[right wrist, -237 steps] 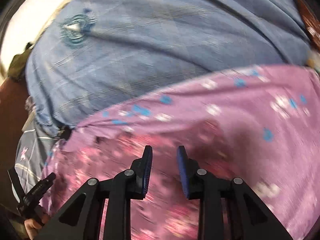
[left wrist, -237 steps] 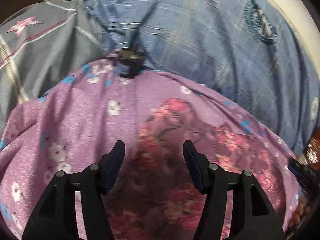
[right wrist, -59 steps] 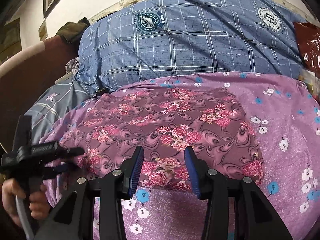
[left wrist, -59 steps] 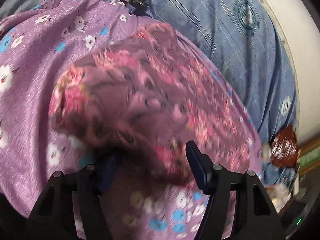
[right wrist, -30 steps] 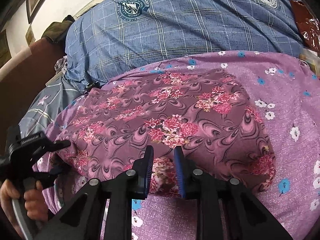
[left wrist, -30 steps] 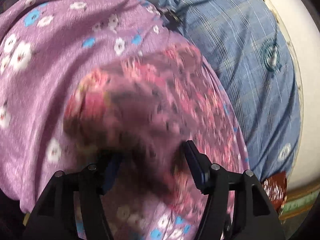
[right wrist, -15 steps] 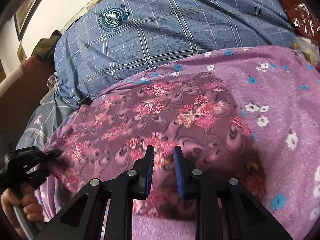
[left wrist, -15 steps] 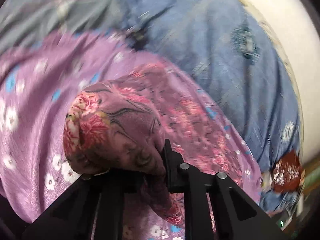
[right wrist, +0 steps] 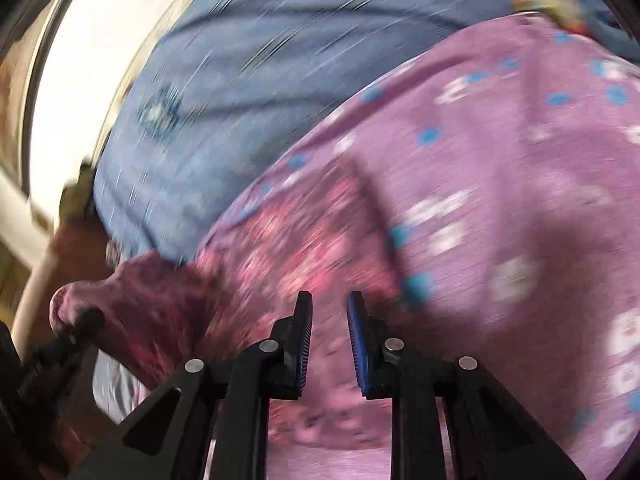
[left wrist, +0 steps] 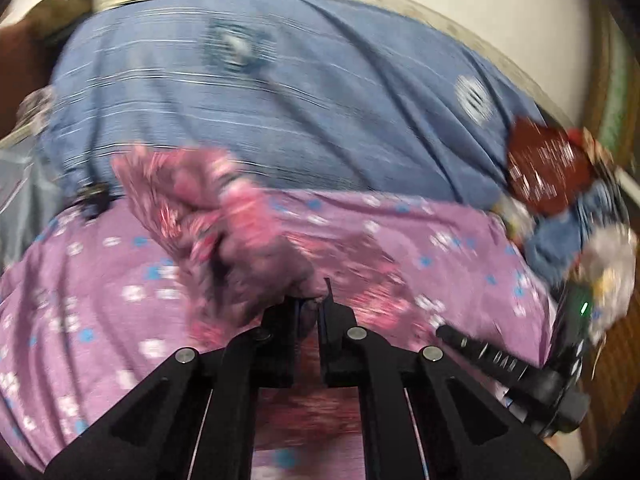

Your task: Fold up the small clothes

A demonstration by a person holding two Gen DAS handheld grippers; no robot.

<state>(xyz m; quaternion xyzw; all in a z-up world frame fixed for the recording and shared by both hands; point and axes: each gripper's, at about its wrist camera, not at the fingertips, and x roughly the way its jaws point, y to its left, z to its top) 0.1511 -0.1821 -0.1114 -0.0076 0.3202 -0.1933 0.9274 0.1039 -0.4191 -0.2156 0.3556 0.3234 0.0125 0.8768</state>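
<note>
- Both views motion-blurred; detail limited.
- Left wrist view, far left: grey cloth (left wrist: 16,188) at the frame edge, partly hidden.
- Dark-pink floral garment (left wrist: 240,236), the task's thing: bunched and lifted off the lilac flowered sheet (left wrist: 460,248), a loose corner sticking up and to the left, the rest trailing down-right onto the sheet. Long axis runs roughly upper left to lower right in this view.
- Left gripper (left wrist: 308,312): jaws closed tight, a fold of the floral garment pinched between the fingertips; cloth bulges just above them.
- Behind: blue checked bedding (left wrist: 320,112) with round crests, touching the sheet's far edge.
- Right of that: a dark-red packet (left wrist: 548,168) and a white crumpled thing, too blurred to name.
- Lower right in the left view: the right gripper's black body comes in from the edge, near the sheet.
- Right wrist view, far left: the left gripper (right wrist: 80,328) holds the garment's (right wrist: 288,248) end, raised into a hump; the garment stretches from there rightward.
- Right gripper (right wrist: 329,312): jaws narrowly apart; floral cloth shows in the gap, but blur hides whether the pads press on it — cannot tell.
- Right: lilac sheet (right wrist: 520,180) under and beyond the garment; blue bedding (right wrist: 260,60) above.
- No containers visible.
</note>
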